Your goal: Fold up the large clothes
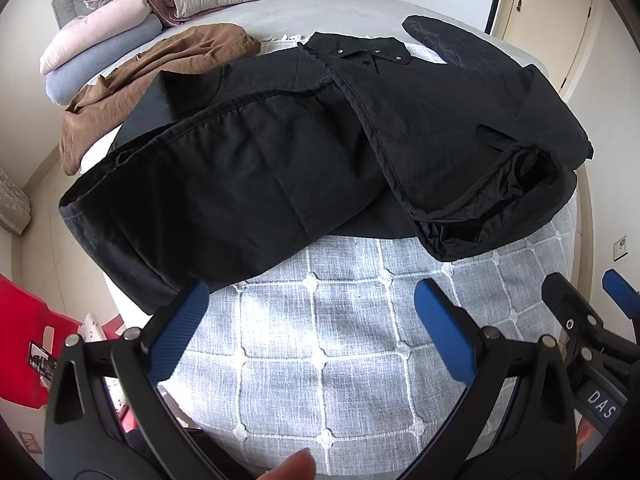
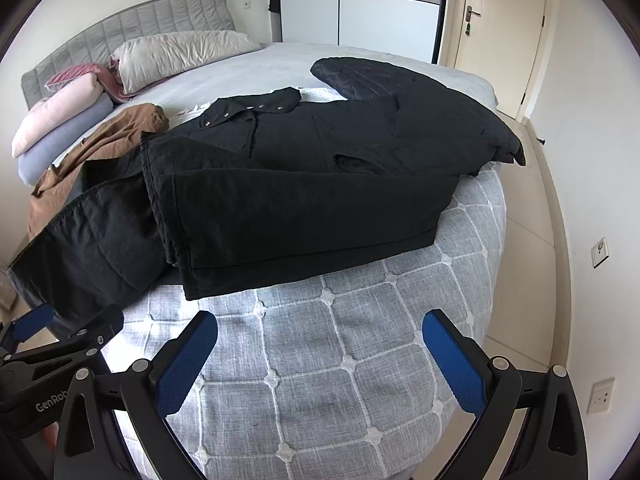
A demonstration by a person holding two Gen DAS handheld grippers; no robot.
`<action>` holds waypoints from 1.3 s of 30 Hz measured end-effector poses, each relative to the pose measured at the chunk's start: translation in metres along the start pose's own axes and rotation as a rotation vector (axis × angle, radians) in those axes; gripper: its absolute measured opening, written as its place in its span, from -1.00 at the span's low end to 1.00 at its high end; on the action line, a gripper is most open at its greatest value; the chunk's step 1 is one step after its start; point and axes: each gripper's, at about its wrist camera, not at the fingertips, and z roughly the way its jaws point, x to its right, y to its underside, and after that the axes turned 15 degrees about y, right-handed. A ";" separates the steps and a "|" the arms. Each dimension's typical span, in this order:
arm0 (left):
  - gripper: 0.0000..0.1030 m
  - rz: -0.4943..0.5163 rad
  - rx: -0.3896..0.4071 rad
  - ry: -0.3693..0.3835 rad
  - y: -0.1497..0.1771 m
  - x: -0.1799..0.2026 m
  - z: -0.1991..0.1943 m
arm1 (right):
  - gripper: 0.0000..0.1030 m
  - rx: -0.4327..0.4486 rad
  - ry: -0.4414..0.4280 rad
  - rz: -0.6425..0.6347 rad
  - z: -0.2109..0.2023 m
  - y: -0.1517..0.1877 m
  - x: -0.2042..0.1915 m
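Both grippers, left (image 1: 310, 312) and right (image 2: 320, 340), hung spread wide and empty at the bottom of their frames, above the quilted bedspread (image 2: 320, 380). Across mid-frame the black padded coat (image 2: 304, 208) lay sprawled, likely bulky, soft and slippery; its stitched hem edge (image 2: 312, 272) looked the firmest place to pinch.
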 end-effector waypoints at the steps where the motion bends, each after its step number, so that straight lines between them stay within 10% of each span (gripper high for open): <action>1: 0.98 0.000 -0.002 0.001 0.000 0.000 0.000 | 1.00 0.000 0.000 0.000 0.000 0.000 0.000; 24: 0.98 -0.005 0.014 0.097 -0.006 -0.052 -0.029 | 1.00 0.050 -0.055 0.037 -0.011 -0.015 0.016; 30: 0.98 -0.006 0.081 0.013 -0.025 -0.100 -0.057 | 1.00 0.024 -0.181 -0.036 -0.022 -0.038 -0.005; 37: 0.98 -0.097 0.089 0.086 -0.033 -0.162 -0.036 | 0.98 -0.045 -0.225 -0.082 0.015 -0.059 -0.043; 39: 0.96 -0.121 0.074 0.131 -0.029 -0.171 -0.026 | 0.36 -0.020 -0.217 -0.086 0.026 -0.058 -0.047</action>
